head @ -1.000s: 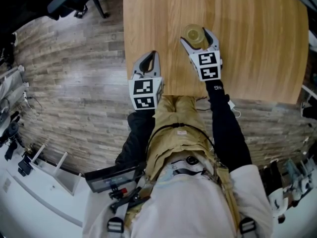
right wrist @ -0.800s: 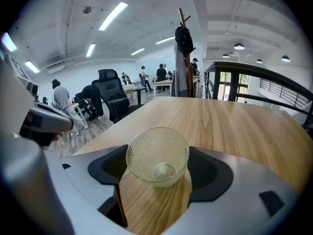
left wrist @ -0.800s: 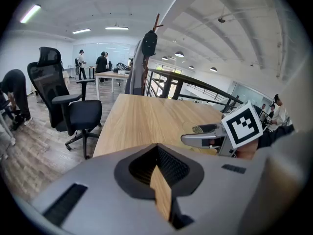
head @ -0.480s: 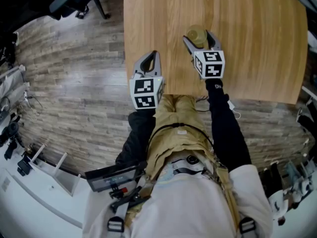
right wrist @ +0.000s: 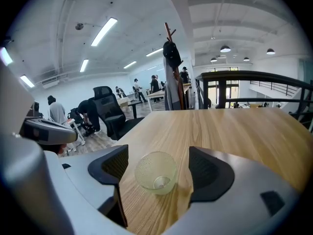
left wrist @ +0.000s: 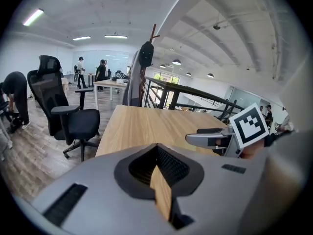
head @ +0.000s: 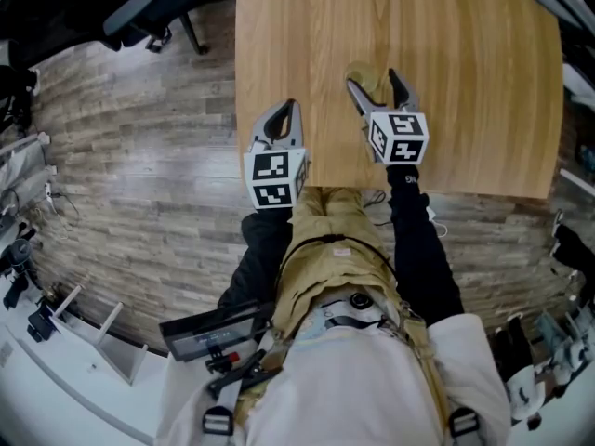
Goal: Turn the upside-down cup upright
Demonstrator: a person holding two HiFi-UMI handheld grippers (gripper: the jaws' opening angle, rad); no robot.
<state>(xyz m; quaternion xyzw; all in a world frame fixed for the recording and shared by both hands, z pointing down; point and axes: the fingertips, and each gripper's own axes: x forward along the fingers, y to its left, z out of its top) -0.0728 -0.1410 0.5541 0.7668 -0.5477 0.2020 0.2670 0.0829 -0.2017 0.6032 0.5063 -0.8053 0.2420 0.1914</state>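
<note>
A translucent yellow-green cup (right wrist: 156, 173) lies tipped over on the wooden table (head: 465, 82), its mouth turned toward the right gripper's camera. My right gripper (head: 375, 80) is open, and the cup (head: 364, 74) sits in the gap; both dark pads (right wrist: 211, 173) stand clear of its sides. My left gripper (head: 282, 111) is shut and holds nothing. It hovers at the table's near left edge, pointing along the tabletop (left wrist: 146, 126). The right gripper's marker cube (left wrist: 249, 126) shows at the right of the left gripper view.
The table's near edge (head: 446, 189) runs just behind both grippers, with wood-plank floor on the left. A black office chair (left wrist: 73, 116) stands off the table's far left corner. A coat rack (left wrist: 145, 58) and a railing stand beyond the far end. People stand in the background.
The right gripper has pulled back slightly toward the near edge and rolled. The cup, earlier seen as a round top between the jaws, now lies tipped. The left gripper has stayed put.
</note>
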